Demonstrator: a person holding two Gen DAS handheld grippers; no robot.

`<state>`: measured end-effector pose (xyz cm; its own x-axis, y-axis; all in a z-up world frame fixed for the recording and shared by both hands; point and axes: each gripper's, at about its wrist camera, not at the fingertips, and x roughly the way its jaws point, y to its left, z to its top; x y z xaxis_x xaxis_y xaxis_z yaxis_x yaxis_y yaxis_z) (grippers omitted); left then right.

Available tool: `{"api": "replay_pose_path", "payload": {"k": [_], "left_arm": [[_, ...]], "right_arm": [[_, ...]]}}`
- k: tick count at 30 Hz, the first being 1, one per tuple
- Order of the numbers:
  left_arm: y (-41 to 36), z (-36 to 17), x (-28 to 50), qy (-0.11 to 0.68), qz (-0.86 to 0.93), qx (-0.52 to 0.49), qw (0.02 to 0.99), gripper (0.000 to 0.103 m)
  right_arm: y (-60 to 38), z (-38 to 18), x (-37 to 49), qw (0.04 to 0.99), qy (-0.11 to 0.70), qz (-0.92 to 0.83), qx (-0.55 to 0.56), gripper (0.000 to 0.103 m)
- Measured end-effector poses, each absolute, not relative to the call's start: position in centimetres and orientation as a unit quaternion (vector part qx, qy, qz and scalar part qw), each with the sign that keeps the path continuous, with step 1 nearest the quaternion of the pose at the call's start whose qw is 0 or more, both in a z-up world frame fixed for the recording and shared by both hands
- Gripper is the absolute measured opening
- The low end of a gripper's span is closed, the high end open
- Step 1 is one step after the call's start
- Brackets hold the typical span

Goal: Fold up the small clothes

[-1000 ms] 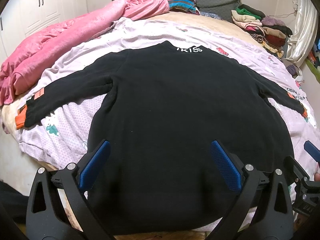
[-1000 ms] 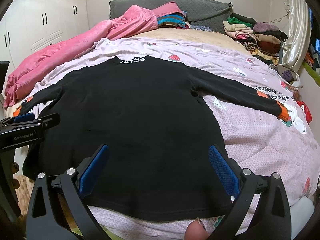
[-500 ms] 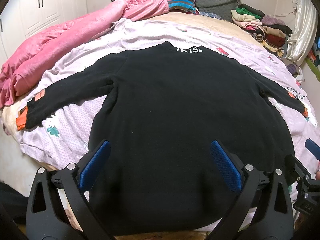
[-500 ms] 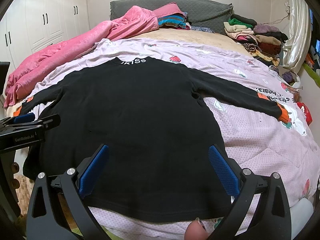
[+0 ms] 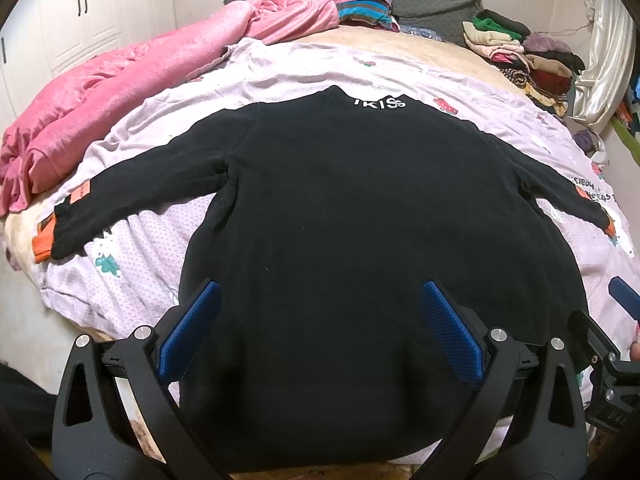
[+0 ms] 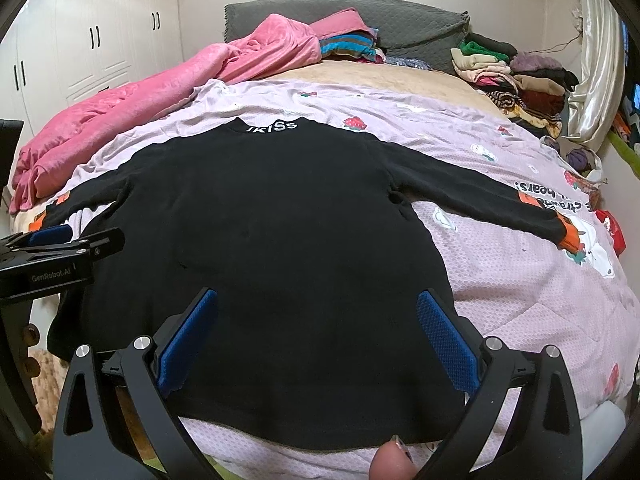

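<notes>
The bed (image 5: 432, 52) carried a pale lilac quilt (image 5: 132, 280) printed with strawberries and small cartoon figures. A black sweater (image 5: 360, 232) lay flat on the quilt, back up, both sleeves spread wide, white lettering at the collar. A pink blanket (image 5: 120, 84) was bunched along the bed's left side, reaching up to a grey cushion (image 6: 400, 20) at the head. A pile of folded clothes (image 6: 516, 76) sat at the far right corner.

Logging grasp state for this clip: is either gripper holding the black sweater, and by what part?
Nothing is held. The left gripper and right gripper are both open above the black sweater, which lies spread flat on the bed.
</notes>
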<state>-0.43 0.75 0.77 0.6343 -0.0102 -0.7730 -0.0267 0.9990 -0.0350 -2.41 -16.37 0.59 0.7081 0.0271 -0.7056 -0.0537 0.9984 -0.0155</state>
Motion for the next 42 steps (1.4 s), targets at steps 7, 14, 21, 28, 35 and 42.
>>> {"api": "replay_pose_path", "payload": {"k": [7, 14, 21, 28, 35, 42], "left_arm": [[0.8, 0.9, -0.1, 0.430, 0.006, -0.025, 0.903, 0.094], [1.2, 1.3, 1.2, 0.430, 0.008, -0.028, 0.902, 0.094], [1.9, 1.9, 3.7, 0.439, 0.012, -0.032, 0.898, 0.094], [2.7, 2.9, 6.6, 0.438, 0.018, -0.044, 0.898, 0.094], [2.0, 3.4, 9.4, 0.440, 0.011, -0.049, 0.897, 0.094], [0.3, 3.3, 12.0, 0.446, -0.008, -0.051, 0.894, 0.094]], "right_arm": [[-16.0, 0.6, -1.8, 0.924, 0.381, 0.025, -0.017, 0.099], [-16.0, 1.0, 0.1, 0.925, 0.378, 0.031, -0.002, 0.099], [-16.4, 2.3, 3.2, 0.931, 0.365, 0.030, 0.012, 0.099], [-18.0, 2.8, 6.6, 0.929, 0.367, 0.017, 0.044, 0.099], [-20.4, 2.3, 9.1, 0.925, 0.373, -0.014, 0.065, 0.099], [-24.9, 1.0, 11.2, 0.910, 0.394, -0.060, 0.113, 0.099]]}}
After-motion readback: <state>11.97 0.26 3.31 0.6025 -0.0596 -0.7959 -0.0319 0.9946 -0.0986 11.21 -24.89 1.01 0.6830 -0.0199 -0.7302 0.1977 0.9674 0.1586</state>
